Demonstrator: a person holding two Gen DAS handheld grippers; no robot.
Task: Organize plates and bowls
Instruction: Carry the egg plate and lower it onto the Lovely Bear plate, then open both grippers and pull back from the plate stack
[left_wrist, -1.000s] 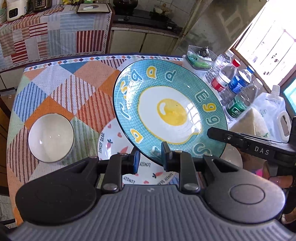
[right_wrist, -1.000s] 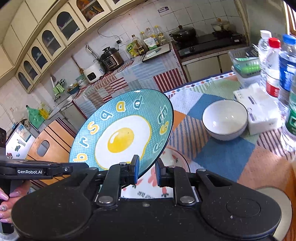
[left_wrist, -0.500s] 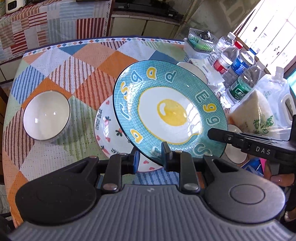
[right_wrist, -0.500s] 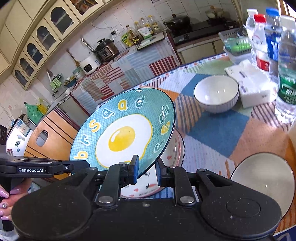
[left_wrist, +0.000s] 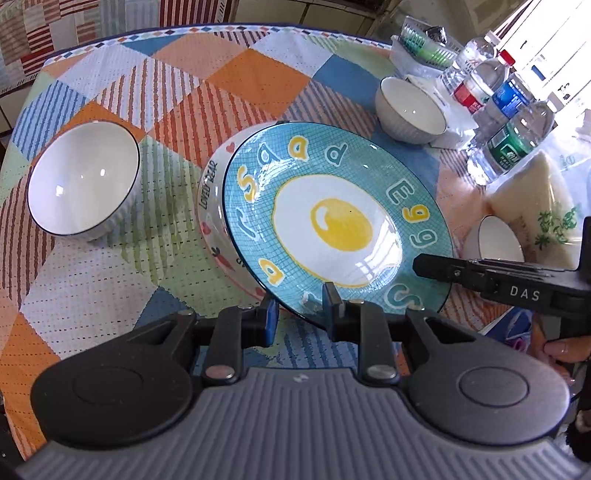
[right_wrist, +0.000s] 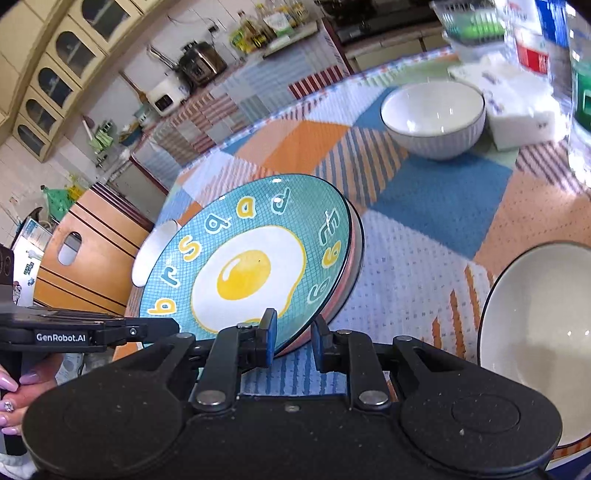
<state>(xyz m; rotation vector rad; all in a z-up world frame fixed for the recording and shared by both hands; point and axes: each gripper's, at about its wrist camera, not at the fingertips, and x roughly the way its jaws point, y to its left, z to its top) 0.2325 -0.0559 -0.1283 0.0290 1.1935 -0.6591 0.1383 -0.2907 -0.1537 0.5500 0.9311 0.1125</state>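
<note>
A teal plate with a fried-egg picture and letters hangs low over the table. Both grippers clamp its near rim: my left gripper is shut on it, and my right gripper is shut on its other side. Right beneath it lies a white and pink plate with "Lovely Bear" lettering; whether the two touch I cannot tell. White bowls stand around: one at the left, one at the far right, one close to the right gripper.
A patchwork cloth covers the table. Water bottles, a white tissue pack, a plastic basket and a white bag crowd the right side. A wooden chair stands beyond the table's left edge. A hand holds the left gripper's handle.
Both grippers have come down with the teal plate, which now sits just over the pink-rimmed plate. The table and bowls loom closer.
</note>
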